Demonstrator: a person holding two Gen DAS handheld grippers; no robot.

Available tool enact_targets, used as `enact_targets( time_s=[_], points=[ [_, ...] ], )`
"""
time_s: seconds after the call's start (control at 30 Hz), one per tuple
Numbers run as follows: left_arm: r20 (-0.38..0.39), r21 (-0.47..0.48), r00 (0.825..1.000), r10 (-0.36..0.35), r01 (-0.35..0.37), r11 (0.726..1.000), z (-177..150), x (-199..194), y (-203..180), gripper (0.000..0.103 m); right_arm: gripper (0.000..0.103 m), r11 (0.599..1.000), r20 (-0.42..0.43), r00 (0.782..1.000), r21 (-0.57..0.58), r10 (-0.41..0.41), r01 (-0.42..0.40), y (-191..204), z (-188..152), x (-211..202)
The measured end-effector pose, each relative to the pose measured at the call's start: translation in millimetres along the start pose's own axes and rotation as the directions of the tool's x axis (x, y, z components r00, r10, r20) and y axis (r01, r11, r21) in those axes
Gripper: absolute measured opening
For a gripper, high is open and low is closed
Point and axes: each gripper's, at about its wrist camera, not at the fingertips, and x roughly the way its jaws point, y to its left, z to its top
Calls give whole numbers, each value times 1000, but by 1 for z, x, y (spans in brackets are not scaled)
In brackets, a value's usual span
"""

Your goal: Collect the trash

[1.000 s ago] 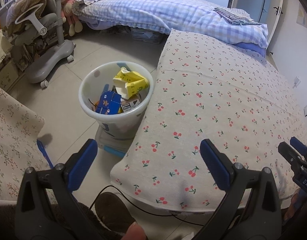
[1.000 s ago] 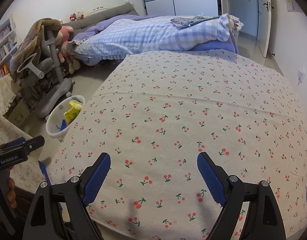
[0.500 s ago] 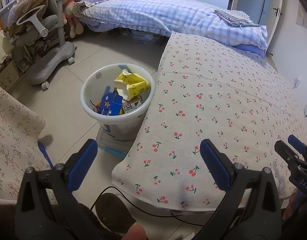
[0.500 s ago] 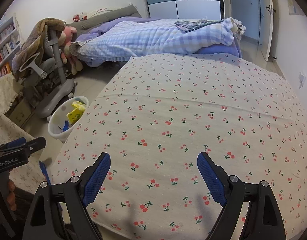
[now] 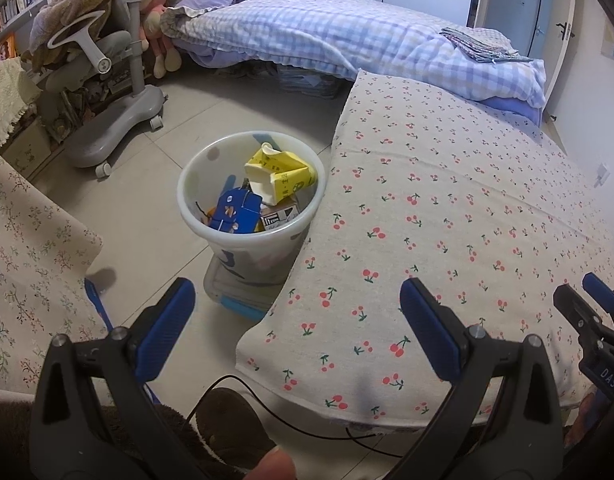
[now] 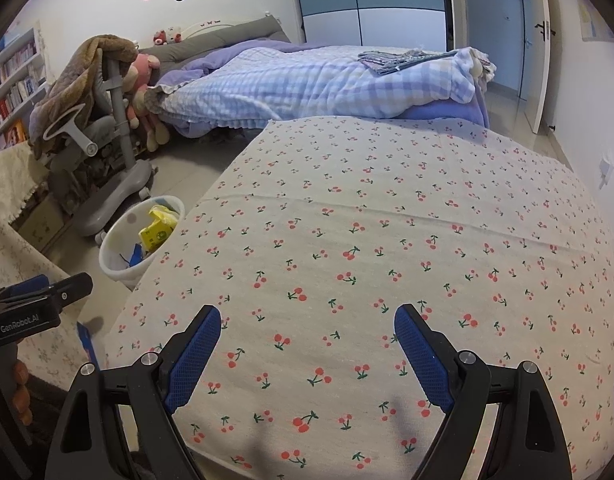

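Trash [image 5: 267, 192] sits inside white bin [image 5: 195, 176] beside cherry-print table [image 5: 447, 208], within drop reach; left gripper [image 5: 297, 312] and right gripper [image 6: 307, 344] gape empty, table bare.

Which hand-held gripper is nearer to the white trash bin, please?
Left. The left hand-held gripper hangs open just short of the white trash bin; the right hand-held gripper is open over the cherry-print tablecloth.
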Motion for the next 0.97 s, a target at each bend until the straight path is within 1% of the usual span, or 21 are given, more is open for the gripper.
enact_targets(
  time_s=[0.23, 0.6, 0.97],
  points=[
    [18, -5, 1000, 3, -2, 1000, 2, -4, 2, 102, 90, 1000, 3, 1000, 1, -2, 2, 3, 2, 3],
    [18, -27, 1000, 17, -16, 1000, 2, -4, 7, 102, 90, 1000, -4, 1000, -27, 13, -13, 14, 3, 9],
    [11, -29, 999, 37, -37, 999, 3, -2, 10, 102, 90, 999, 2, 1000, -39, 24, -24, 19, 4, 8]
  ],
)
